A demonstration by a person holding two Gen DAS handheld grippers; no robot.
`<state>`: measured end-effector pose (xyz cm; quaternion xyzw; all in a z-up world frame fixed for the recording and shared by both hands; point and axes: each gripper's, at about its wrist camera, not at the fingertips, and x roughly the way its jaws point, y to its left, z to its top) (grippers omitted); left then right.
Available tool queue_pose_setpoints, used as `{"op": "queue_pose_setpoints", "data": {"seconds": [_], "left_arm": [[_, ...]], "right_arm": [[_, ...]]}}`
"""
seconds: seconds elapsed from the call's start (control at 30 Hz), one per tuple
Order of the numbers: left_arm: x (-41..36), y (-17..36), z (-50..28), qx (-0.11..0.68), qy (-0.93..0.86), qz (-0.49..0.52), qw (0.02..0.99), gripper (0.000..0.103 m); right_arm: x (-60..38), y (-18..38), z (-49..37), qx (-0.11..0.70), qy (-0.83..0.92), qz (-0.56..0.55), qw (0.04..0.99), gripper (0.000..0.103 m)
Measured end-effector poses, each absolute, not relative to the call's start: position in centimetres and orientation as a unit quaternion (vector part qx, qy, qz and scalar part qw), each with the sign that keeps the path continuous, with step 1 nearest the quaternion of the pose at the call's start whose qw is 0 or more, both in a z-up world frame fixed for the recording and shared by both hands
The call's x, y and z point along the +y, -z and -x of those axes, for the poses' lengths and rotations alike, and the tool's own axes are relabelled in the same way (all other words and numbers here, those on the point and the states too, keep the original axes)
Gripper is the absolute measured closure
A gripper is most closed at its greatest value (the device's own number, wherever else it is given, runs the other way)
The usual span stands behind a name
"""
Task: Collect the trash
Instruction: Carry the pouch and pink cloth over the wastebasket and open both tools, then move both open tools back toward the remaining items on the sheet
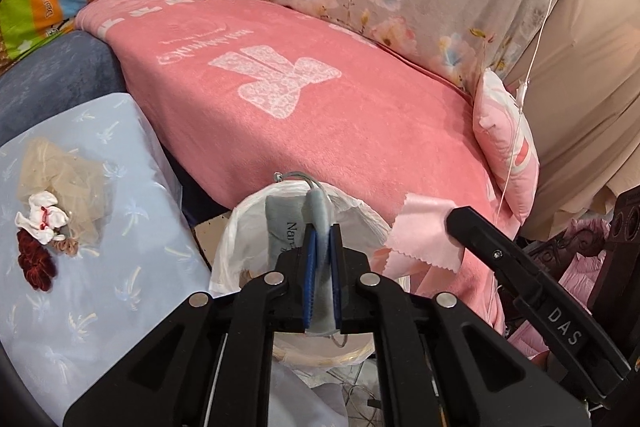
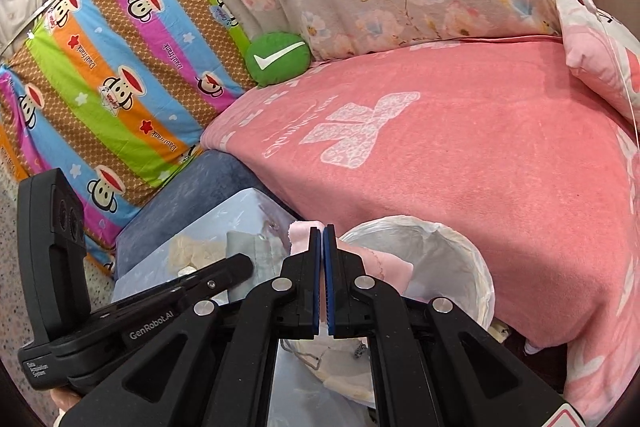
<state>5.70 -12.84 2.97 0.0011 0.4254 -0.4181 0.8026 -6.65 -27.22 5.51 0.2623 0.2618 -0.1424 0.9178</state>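
1. The left hand-held gripper (image 1: 322,247) is closed on a grey-blue cloth (image 1: 320,223) with a thin cord, and it holds this directly above the bin (image 1: 360,215), which is lined with a white bag.
2. The right hand-held gripper (image 2: 323,247) has its jaws pressed together on a pink cloth (image 2: 386,263); the cloth hangs just beside the bin rim (image 2: 460,247), on the left side of the opening.
3. More trash waits on the blue worktop (image 1: 120,267): a cream net piece (image 1: 60,171), a white scrap (image 1: 42,215) and a dark red scrap (image 1: 34,261).
4. To do the step well, I think each gripper should be over the middle of the opening before it opens, low enough that the cloth falls inside and the cord does not catch on the rim. The pink cloth needs to go a little more to the right first.
5. It seems better to release one cloth at a time, because the two grippers are close to each other.
6. The left view shows the small scraps on the worktop clearly; the right view hides most of them behind the left gripper's body.
7. The right view shows the bin's depth and the striped sheet (image 2: 120,99); the left view shows only a corner of that sheet.
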Motion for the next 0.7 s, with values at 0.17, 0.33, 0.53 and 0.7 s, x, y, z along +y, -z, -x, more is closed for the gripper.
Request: {"op": "queue_pose_setpoints", "data": {"seconds": [0.17,0.33,0.53,0.7], "left_arm": [[-13.38,-2.98,-5.55,0.419,0.410,-0.003,0.810,0.056],[-13.57,-3.16,-5.54,0.412,0.399,-0.011,0.819,0.049],[-13.19,-3.06,-5.99,0.412,0.387,-0.011,0.825,0.049],[-12.91,-3.12,-5.96,0.410,0.384,-0.011,0.827,0.049]], "right_arm": [[-27.86,-5.29,6.64,0.261,0.146,-0.266,0.916,0.097],[-28.02,-5.08,6.54,0.260,0.151,-0.269,0.915,0.093],[-27.76,-5.15,6.33,0.261,0.148,-0.268,0.916,0.088],[-27.09,-5.14,6.04,0.264,0.142,-0.265,0.916,0.088]]}}
